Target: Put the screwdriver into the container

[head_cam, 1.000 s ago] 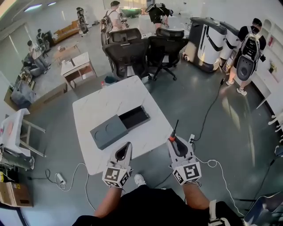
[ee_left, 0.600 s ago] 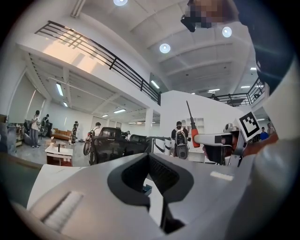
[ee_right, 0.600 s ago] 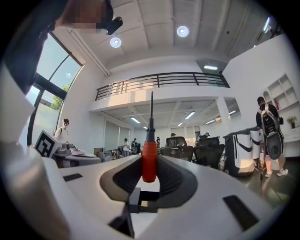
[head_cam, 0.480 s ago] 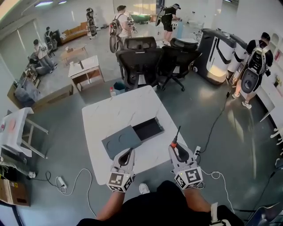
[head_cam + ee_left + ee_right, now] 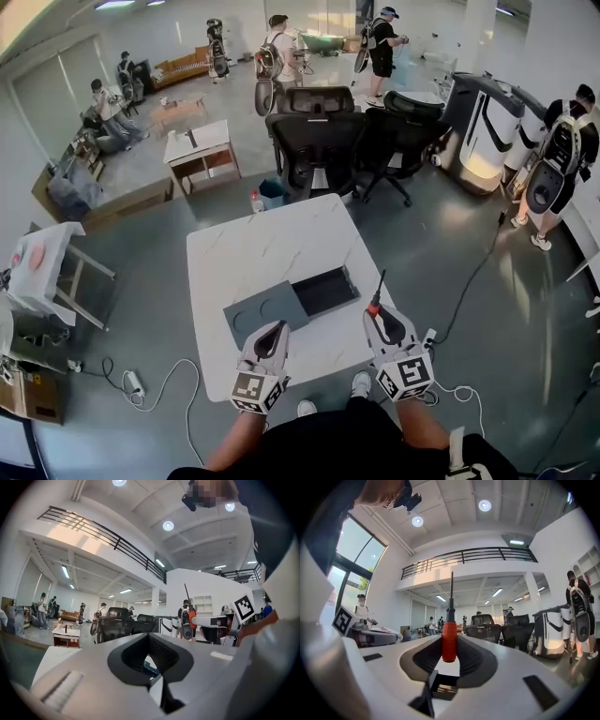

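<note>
Now: right gripper (image 5: 383, 321) clamped on upright screwdriver (image 5: 449, 641) — left gripper (image 5: 271, 337) empty, jaws together.

The screwdriver (image 5: 449, 639) in my right tool (image 5: 450, 654) has a glossy red plastic handle, dark metal shaft. Ahead: smooth white marbled desk (image 5: 253, 253), matt dark-grey container (image 5: 323, 292).

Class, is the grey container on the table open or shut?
Open: the container's lid is slid to one side in the head view, leaving its dark interior exposed.
</note>
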Motion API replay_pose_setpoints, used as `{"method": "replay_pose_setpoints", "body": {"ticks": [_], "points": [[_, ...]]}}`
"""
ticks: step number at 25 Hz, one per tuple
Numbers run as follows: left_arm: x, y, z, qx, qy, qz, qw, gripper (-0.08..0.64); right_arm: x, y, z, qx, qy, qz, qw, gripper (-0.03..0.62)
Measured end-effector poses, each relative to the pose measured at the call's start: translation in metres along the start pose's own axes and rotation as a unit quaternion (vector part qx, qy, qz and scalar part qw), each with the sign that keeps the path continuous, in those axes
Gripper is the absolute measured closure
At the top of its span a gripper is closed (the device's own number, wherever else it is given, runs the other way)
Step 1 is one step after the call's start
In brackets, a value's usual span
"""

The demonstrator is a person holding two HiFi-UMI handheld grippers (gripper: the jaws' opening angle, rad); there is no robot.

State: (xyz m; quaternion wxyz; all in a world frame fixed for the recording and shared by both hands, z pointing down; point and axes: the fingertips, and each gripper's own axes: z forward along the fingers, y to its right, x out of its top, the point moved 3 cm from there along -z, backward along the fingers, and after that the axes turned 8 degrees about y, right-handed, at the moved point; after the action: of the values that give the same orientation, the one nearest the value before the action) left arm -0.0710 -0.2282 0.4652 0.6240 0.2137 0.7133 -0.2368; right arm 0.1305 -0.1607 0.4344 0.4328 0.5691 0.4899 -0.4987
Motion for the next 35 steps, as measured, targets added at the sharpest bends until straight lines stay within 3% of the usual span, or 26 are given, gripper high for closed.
{"method": "replay_pose_setpoints", "body": {"ticks": [9,15,26,35], "points": [[0.0,-0.003,0.063,0.049,0.002,0.016,0.9987,0.551,-0.007,0.061,0.053,0.067,-0.005,-0.01,0.998,0.494],[-0.006,-0.006,0.088,0.102,0.004,0.027,0.9944,0.551,-0.026,0.094,0.076,0.109,-0.026,-0.013,0.994,0.494],[-0.019,0.005,0.093,0.182,-0.027,0.028,0.9825,0.551,-0.058,0.105,0.094,0.218,-0.06,-0.033,0.974,0.494],[-0.026,-0.02,0.083,0.188,-0.039,0.023,0.9811,0.551,-0.094,0.092,0.118,0.216,-0.101,-0.056,0.97,0.494]]}}
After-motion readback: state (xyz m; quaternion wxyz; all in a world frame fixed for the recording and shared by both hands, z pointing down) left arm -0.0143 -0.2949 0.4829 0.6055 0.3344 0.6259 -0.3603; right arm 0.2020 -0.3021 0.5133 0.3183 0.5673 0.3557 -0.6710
